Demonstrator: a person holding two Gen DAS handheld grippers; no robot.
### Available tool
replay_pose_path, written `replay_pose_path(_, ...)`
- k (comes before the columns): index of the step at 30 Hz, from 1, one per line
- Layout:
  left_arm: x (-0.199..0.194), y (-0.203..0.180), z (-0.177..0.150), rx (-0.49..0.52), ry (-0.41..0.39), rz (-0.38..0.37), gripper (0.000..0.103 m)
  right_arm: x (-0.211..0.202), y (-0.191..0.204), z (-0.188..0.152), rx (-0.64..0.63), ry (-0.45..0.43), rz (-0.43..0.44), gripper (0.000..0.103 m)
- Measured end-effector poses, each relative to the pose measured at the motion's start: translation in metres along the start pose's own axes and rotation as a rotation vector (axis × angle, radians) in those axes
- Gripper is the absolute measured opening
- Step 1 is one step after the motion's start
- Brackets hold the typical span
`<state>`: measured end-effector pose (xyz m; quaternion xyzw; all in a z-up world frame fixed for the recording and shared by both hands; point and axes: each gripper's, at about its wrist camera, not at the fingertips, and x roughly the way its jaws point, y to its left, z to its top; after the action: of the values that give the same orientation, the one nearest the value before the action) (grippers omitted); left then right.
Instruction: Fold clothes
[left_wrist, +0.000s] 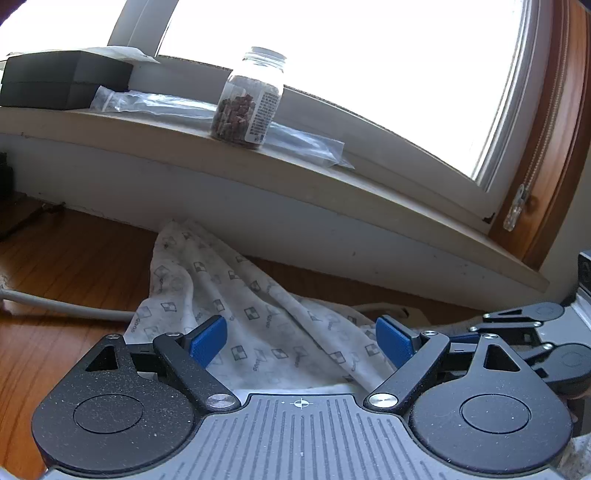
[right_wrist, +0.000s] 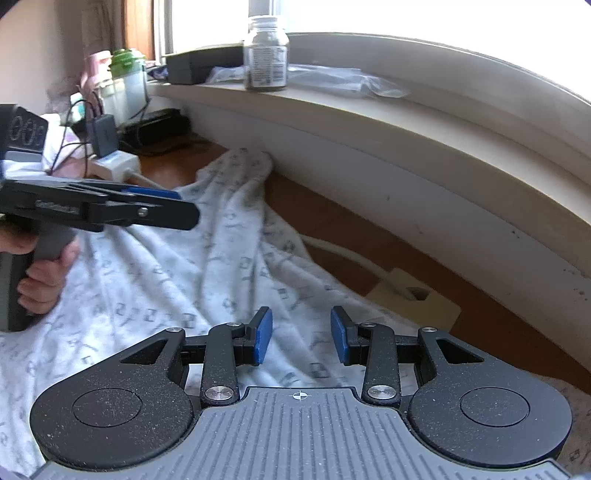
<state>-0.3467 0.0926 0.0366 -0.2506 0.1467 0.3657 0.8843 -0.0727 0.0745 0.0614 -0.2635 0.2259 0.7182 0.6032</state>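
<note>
Patterned white garment (left_wrist: 258, 325) lay rumpled on the wooden counter (left_wrist: 66, 258), reaching toward twelve o'clock. Left hand-held gripper (left_wrist: 301, 341) stood released above it. Right hand-held gripper (right_wrist: 301, 339), half closed, gripped nothing.

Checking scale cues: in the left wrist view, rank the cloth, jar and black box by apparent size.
1. cloth, though it lies nearest the camera.
2. black box, partly cut off.
3. jar.

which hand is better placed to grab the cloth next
Right, probably. The right gripper has its jaws partly closed with a gap left, low over the cloth, fabric showing between its pads. The left gripper stands wide open above a fold.
</note>
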Motion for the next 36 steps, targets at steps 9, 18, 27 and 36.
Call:
replay_pose_path(9,0.0,0.002,0.0,-0.008,-0.004,-0.003,0.09,0.012,0.0,0.009,0.007,0.006,0.011,0.004)
replay_pose_path(18,0.001,0.002,0.001,-0.01,-0.002,-0.003,0.09,-0.007,-0.003,0.049,-0.126,-0.211,-0.275,0.003)
replay_pose_path(27,0.0,0.002,0.002,-0.018,0.001,-0.002,0.09,-0.04,-0.028,0.025,-0.141,-0.251,-0.247,0.036)
replay_pose_path(36,0.003,0.001,0.002,-0.014,0.032,0.004,0.09,-0.046,-0.118,-0.045,0.072,-0.033,-0.26,0.041)
